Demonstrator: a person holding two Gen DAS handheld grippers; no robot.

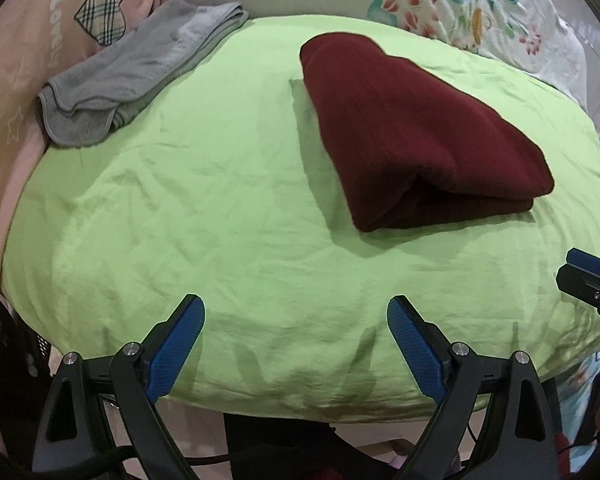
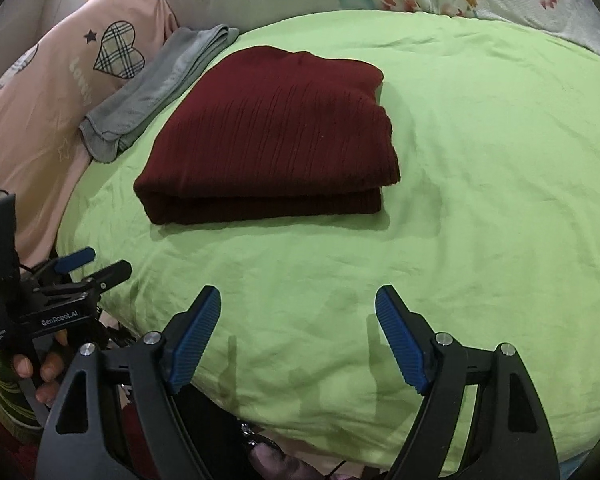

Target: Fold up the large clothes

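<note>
Maroon garment [image 2: 268,136] lies folded, inner layers hidden; left gripper [image 1: 296,312] and right gripper [image 2: 298,300] gape empty.

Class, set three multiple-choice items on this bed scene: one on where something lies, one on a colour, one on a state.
1. Where does the grey towel lie?
A. Beside the pink pillow
B. On top of the folded garment
C. Between the gripper fingers

2. What colour is the folded garment?
A. Navy
B. Dark red
C. Yellow

3. How does the right gripper stand?
A. Shut on the garment
B. Shut on the sheet
C. Open, holding nothing

Answers: 1 A, the towel rests at the edge of the green sheet against the pillow. 2 B, its ribbed cloth is maroon. 3 C, only sheet shows between its fingers.
</note>
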